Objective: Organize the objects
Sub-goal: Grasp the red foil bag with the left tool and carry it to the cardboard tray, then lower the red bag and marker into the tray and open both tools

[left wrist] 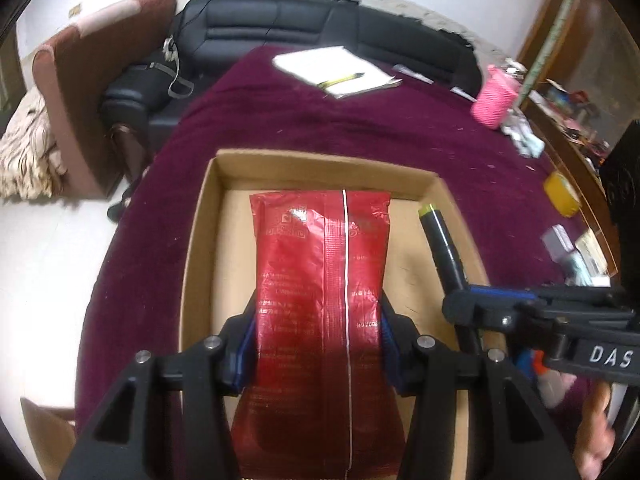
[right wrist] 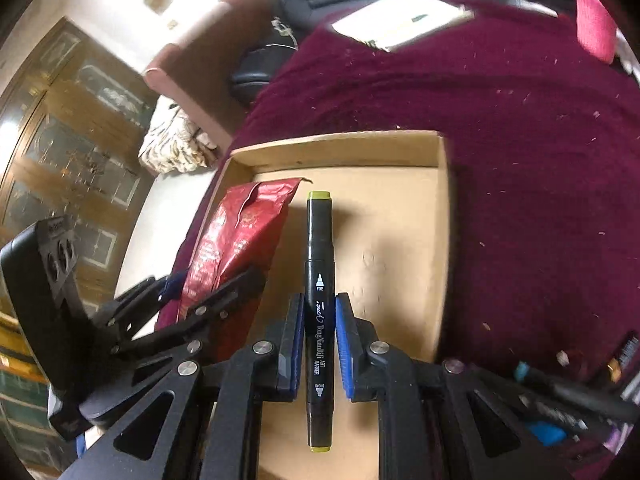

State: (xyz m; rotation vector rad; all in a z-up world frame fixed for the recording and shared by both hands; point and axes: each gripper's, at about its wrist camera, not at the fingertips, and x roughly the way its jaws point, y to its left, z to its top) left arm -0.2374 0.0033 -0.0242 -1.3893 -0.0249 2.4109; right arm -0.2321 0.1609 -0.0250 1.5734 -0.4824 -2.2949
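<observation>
My left gripper (left wrist: 318, 344) is shut on a red foil packet (left wrist: 324, 280), held lengthwise over a shallow cardboard box (left wrist: 200, 240) on the maroon cloth. My right gripper (right wrist: 319, 344) is shut on a black art marker (right wrist: 319, 280) with yellow-green caps, also over the box (right wrist: 400, 240). In the left wrist view the marker (left wrist: 440, 240) and the right gripper (left wrist: 464, 304) come in from the right, over the box's right side. The right wrist view shows the packet (right wrist: 236, 240) and the left gripper (right wrist: 188, 292) at the left. I cannot tell whether packet or marker touches the box floor.
The maroon cloth (left wrist: 360, 128) covers a round table. On it lie a white notepad with a pen (left wrist: 336, 68), a pink yarn roll (left wrist: 494, 100), a yellow tape roll (left wrist: 562, 194) and small items at right. More markers (right wrist: 560, 392) lie near the right gripper. Sofas stand beyond.
</observation>
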